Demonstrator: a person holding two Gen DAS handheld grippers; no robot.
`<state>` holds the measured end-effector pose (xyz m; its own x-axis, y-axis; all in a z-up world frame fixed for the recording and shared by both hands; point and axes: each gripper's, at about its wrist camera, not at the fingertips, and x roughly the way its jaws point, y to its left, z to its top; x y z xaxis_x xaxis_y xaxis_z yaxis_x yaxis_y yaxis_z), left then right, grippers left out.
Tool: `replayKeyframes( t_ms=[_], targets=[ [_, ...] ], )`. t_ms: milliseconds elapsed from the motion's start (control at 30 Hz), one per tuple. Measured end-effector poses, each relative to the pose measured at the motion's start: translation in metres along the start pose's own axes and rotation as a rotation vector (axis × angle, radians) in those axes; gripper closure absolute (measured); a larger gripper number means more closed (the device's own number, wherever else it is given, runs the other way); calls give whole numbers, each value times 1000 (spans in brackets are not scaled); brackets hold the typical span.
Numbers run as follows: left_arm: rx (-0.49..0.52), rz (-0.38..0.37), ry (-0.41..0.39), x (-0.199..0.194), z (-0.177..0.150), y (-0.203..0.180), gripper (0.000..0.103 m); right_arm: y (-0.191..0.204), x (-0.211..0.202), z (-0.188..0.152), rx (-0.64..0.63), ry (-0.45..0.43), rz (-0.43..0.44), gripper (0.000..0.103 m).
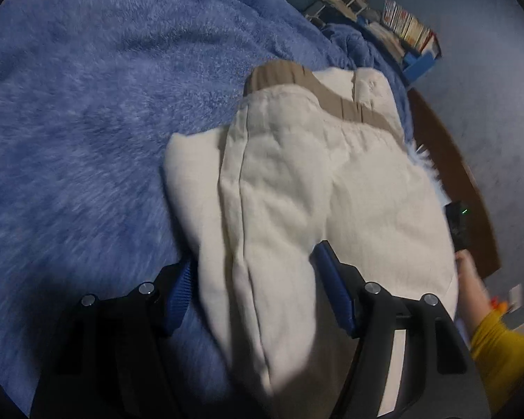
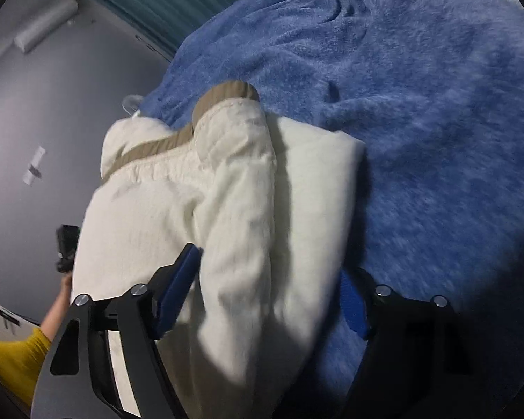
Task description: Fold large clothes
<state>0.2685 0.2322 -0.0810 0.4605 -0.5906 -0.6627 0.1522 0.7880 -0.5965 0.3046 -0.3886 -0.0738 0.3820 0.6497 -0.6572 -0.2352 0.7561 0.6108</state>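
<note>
Cream trousers (image 1: 297, 188) with a tan waistband (image 1: 279, 76) lie folded in layers on a blue fleece blanket (image 1: 87, 122). My left gripper (image 1: 255, 289) is open, its blue-padded fingers (image 1: 335, 289) astride the near end of the fold, one on top of the cloth and one beside it on the blanket. In the right wrist view the same trousers (image 2: 209, 202) lie with the waistband (image 2: 227, 92) far. My right gripper (image 2: 272, 296) is open too, its fingers (image 2: 178, 289) astride the near end of the fold.
The blanket (image 2: 419, 104) covers a bed. A brown bed edge (image 1: 447, 160) and grey floor lie to the right. Shelves with books (image 1: 408, 31) stand far right. The person's yellow sleeve (image 1: 499, 349) and the other hand's device (image 2: 66, 248) show at the sides.
</note>
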Motion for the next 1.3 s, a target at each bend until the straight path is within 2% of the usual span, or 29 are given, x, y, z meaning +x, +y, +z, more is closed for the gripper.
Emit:
replayKeyframes(
  t_ms=[133,200,233,267,300,333,400,467,567,667,900,1000,1100,1167,1300],
  targets=[
    [21,-47,-14,21,15,-2,39,1,12,14,10,-25,12,44],
    [18,-62,-14,28,19,-1,39,3,12,15,13,-55,14,53],
    [19,-61,-10,30,20,-2,41,6,10,14,-1,-66,4,61],
    [45,-51,-15,29,20,-8,47,10,6,12,-22,-79,-11,71],
    [82,-43,-23,25,19,-17,66,24,-4,9,-76,-105,-57,74],
    [148,0,-39,19,17,-32,79,33,-9,7,-110,-116,-96,79],
    [254,82,-55,8,15,-60,87,70,-23,-3,-249,-145,-250,85],
    [316,127,-66,-7,10,-78,91,108,-36,-17,-375,-186,-370,89],
    [337,136,-95,-31,2,-100,93,143,-56,-34,-455,-250,-419,92],
    [352,157,-117,-55,-11,-121,94,178,-79,-52,-471,-315,-446,93],
    [347,142,-226,-125,-50,-166,95,239,-143,-88,-458,-469,-410,93],
    [361,126,-253,-165,-65,-184,95,259,-178,-106,-460,-487,-371,93],
    [355,98,-256,-200,-76,-191,95,264,-206,-121,-428,-465,-311,94],
    [336,88,-242,-216,-90,-187,95,253,-215,-131,-380,-434,-260,93],
    [262,105,-175,-205,-111,-163,94,215,-190,-137,-264,-335,-215,93]
  ],
)
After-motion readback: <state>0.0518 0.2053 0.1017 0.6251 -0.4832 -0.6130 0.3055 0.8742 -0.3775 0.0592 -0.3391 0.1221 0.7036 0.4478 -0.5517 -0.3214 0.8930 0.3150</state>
